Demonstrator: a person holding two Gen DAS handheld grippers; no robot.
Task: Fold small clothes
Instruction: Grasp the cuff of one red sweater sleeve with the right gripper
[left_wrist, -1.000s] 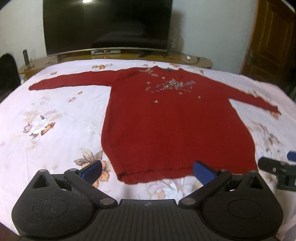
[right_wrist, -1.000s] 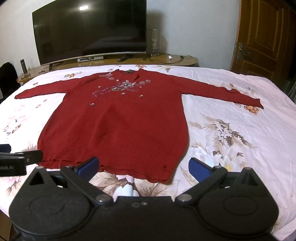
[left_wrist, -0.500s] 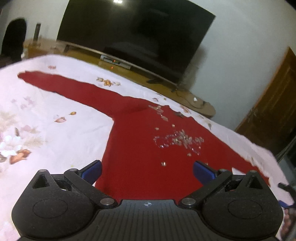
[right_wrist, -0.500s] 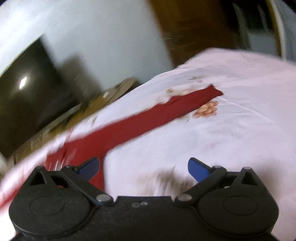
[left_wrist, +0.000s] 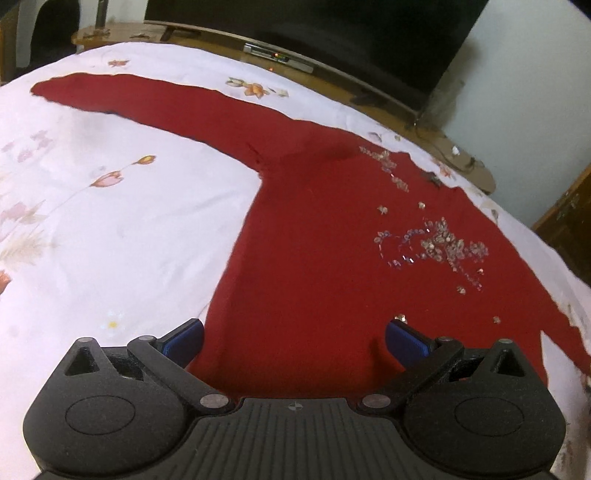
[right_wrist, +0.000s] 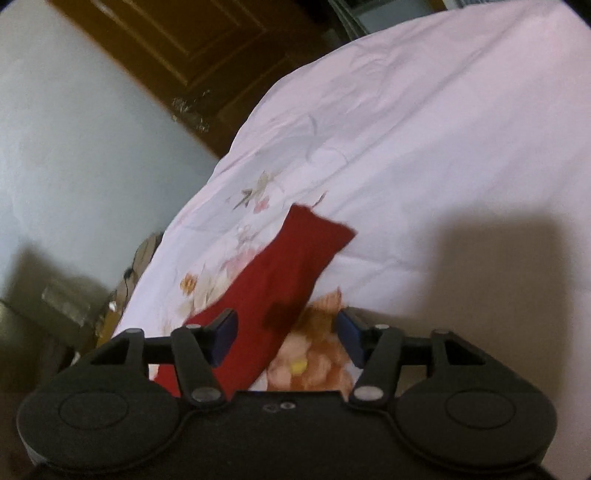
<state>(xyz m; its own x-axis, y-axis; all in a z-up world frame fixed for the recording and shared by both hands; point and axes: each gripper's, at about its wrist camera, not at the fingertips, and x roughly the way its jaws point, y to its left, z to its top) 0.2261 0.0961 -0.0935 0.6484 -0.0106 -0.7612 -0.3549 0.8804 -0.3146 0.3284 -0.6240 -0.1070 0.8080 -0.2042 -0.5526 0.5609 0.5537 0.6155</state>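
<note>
You had a deep red sweater (left_wrist: 314, 266) with silvery beading (left_wrist: 436, 243) across its chest, spread on a pale pink sheet (left_wrist: 110, 206) printed with peach and brown flowers. Your grippers were black with blue pads (left_wrist: 183, 339), and the door (right_wrist: 177, 48) behind was brown wood beside a pale blue-grey wall (right_wrist: 66, 147).

Left hand-held gripper (left_wrist: 293, 338) wide open; right hand-held gripper (right_wrist: 286, 334) closing (tilted down).
</note>
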